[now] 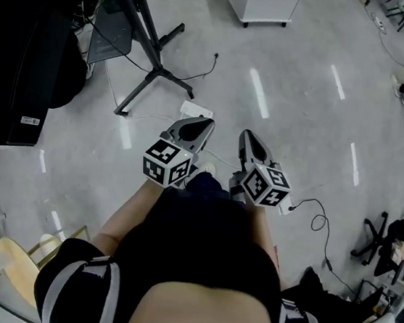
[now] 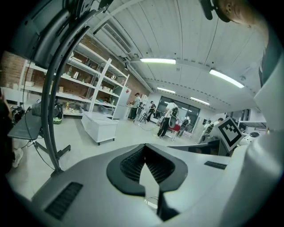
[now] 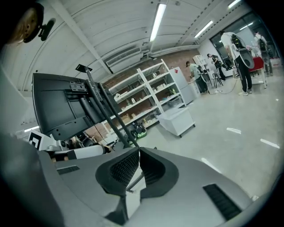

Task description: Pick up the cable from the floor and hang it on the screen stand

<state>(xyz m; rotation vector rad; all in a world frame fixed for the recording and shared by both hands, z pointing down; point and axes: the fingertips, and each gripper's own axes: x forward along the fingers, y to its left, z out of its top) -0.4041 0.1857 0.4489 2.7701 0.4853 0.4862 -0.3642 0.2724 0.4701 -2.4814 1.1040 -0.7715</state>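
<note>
**Both grippers clenched and empty; cables all lying on the floor**

Head view: the person stands on a grey floor (image 1: 302, 118) with both tools held out in front, side by side, near each other but apart. The left gripper (image 1: 202, 128) points ahead toward the feet of the screen stand (image 1: 153, 52). The right gripper (image 1: 250, 142) sits just to its right.

In the left gripper view the jaws are closed, tips meeting, nothing between the pads. The right gripper view shows the same: tips together, nothing held.

Cables:
- A black cable (image 1: 317, 221) lies on the floor right of the right gripper. It is looped once and trails off toward the clutter at lower right.
- A white power strip (image 1: 196, 109) lies just ahead of the left gripper, near one stand foot. A white cable (image 1: 220, 159) runs from that area back between the two tools toward the person's feet. A loop of it shows under the closed jaws in the left gripper view.
- A thin black lead (image 1: 212, 67) curves out from the stand base.

Cannot tell which one the task means. Neither tool touches any of them.

The stand is black with splayed legs, at upper left of the head view. In the right gripper view the dark screen (image 3: 66, 106) sits on its poles. A white cabinet (image 1: 262, 0) stands well beyond the stand. Shelving (image 2: 88, 84) lines the wall, with people (image 2: 167, 119) far off in the left gripper view.
</note>
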